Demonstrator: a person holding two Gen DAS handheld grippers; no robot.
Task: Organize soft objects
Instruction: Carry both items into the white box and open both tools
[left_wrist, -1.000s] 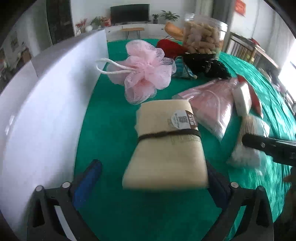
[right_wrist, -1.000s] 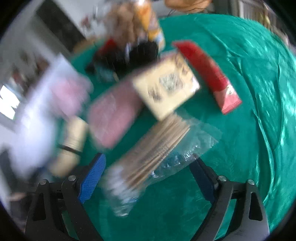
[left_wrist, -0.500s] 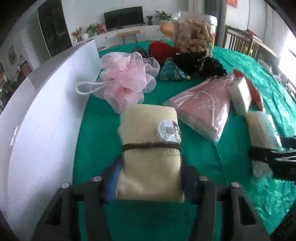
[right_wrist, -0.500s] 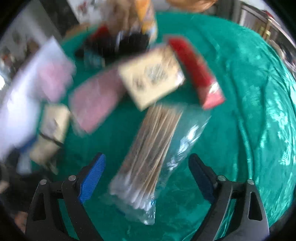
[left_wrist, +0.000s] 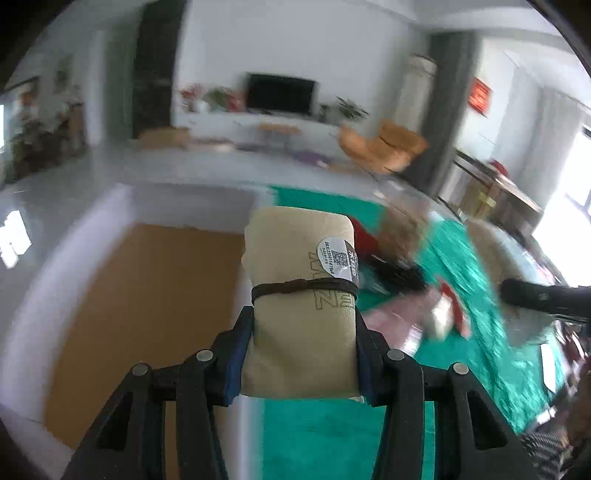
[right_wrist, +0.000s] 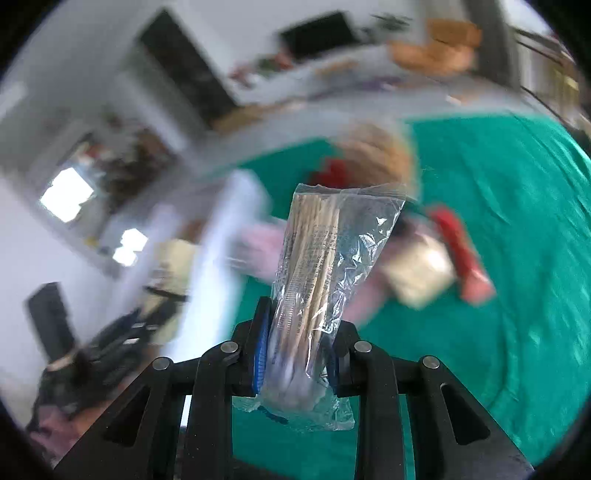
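2 items are lifted, my left gripper (left_wrist: 303, 360) pinching the beige banded cloth roll (left_wrist: 301, 314), my right gripper (right_wrist: 295, 360) clamping the clear cotton-swab bag (right_wrist: 325, 273), others waiting at 2 o'clock.

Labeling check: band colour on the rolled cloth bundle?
Dark brown band on the beige rolled cloth bundle; left wrist view.

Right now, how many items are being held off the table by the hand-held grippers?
2. The left hand-held gripper is clamped on the beige folded cloth bundle; the right hand-held gripper is clamped on the clear bag of cotton swabs. The blurred background may hide other items.
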